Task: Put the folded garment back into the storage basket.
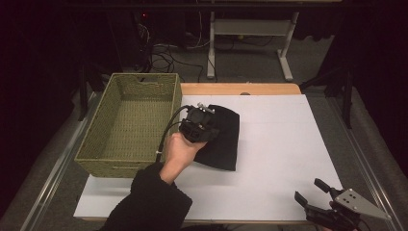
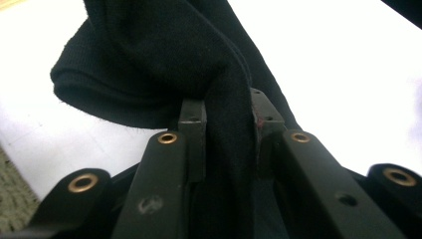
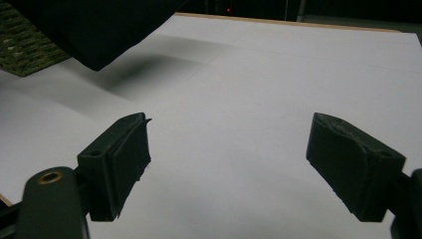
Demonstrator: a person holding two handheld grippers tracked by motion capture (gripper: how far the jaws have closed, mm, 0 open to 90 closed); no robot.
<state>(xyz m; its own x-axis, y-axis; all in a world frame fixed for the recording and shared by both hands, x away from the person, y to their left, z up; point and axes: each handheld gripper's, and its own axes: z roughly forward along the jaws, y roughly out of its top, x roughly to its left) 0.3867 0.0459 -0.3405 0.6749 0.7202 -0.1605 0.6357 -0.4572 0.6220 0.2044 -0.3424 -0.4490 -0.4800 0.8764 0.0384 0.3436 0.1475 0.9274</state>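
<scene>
Pinching a fold of the black cloth (image 2: 164,55), our left tool (image 1: 199,126) has its jaws closed on the fabric so it can lift clear of the white surface (image 1: 279,159), just beside the woven basket (image 1: 96,144) where we judge it's headed. Our right tool (image 3: 226,169) hangs wide open and empty near the surface's corner, out of the way.

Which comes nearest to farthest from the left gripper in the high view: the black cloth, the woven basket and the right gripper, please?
1. Black cloth: clamped in the left gripper.
2. Woven basket: just beside it, at the table's left.
3. Right gripper: near right corner.
</scene>
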